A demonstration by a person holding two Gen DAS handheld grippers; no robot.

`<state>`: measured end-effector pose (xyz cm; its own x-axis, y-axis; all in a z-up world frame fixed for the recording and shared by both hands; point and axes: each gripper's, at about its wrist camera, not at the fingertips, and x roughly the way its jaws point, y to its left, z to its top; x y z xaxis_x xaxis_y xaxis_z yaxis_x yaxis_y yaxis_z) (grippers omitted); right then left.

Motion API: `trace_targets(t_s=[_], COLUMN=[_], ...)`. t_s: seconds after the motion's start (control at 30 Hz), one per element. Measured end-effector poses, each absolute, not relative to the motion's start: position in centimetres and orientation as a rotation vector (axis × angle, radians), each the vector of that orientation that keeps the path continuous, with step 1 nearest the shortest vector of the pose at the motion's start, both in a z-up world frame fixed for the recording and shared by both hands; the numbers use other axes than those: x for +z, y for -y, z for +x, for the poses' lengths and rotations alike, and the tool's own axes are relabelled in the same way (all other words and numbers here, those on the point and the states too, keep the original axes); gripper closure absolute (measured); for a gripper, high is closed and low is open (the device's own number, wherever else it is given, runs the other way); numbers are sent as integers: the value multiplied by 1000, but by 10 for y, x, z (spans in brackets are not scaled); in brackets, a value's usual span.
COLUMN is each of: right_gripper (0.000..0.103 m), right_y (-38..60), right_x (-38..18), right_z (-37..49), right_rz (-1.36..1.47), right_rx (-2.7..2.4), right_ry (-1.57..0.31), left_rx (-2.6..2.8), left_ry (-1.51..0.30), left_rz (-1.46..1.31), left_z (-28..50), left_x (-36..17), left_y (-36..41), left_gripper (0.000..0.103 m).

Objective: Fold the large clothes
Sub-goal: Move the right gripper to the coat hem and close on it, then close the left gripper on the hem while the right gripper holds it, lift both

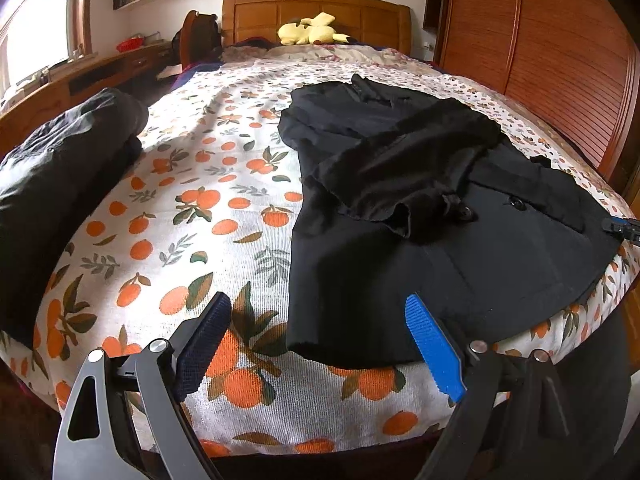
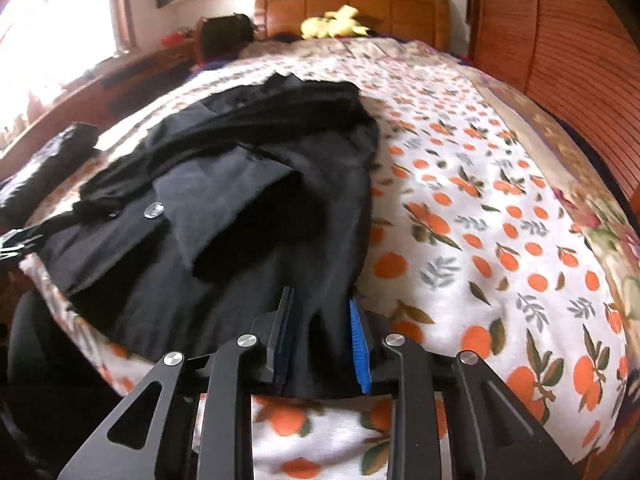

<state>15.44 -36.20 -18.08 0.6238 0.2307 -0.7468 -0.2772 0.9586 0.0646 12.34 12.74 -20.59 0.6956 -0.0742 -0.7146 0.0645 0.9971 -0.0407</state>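
The bed (image 1: 224, 240) carries a black coat (image 1: 460, 248) lying flat near its foot edge — thick, limp cloth, likely heavy, best taken by its hem corners. The right gripper (image 2: 320, 340) pinches the hem at that edge; the left gripper (image 1: 320, 344) hangs spread beside the other hem corner

Left gripper (image 1: 318, 344): black linkage arms, silver pivots; seemingly blue ribbed pads.
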Motion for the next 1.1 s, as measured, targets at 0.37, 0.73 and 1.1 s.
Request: trace_targets(t_s=[0.37,0.73,1.1], right_gripper=[66,92,96], right_y=[363,365,353], right_x=[-202,-190,-87], right_z=[157,161,142], right_rz=[-60,-23,-33], right_rx=[274,322,385], right_ry=[-893,-876,-672], left_rx=[-111,-166,-181], left_ry=[-773,-762,-526], left_rz=[-42,-74,-64], left_z=[115,120,96], left_x=[-207,-192,-77], left_y=[-126,-123,-114], left_gripper=[35,98,99])
